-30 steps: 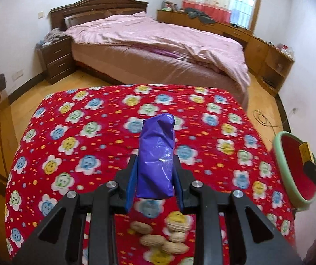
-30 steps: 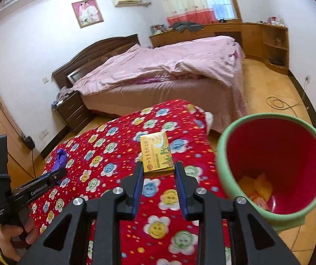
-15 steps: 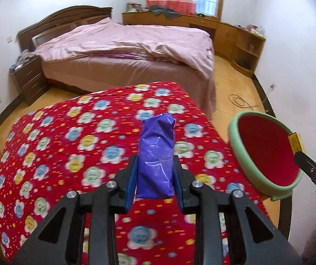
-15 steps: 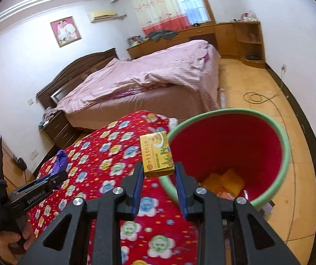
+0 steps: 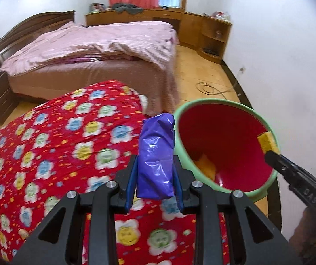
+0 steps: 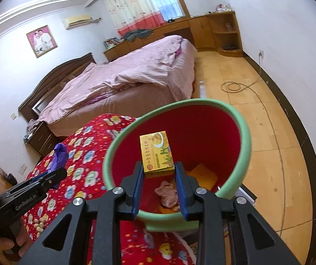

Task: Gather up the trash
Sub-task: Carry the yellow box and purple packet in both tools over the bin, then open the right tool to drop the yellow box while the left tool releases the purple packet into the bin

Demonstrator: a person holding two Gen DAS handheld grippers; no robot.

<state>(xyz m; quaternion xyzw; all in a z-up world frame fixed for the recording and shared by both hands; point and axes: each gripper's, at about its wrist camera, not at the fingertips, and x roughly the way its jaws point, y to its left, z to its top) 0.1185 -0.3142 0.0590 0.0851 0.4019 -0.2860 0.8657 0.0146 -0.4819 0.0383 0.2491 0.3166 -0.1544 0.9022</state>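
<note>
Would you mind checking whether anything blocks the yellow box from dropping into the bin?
Nothing visible does: the yellow box, clamped in the right gripper, hangs over the open bin, with only loose trash at the bottom.

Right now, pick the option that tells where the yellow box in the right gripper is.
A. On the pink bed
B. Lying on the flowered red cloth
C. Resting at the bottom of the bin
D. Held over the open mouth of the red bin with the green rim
D: the right gripper is shut on the yellow box, with the inside of the red bin showing behind and below it and older trash at the bottom.
</note>
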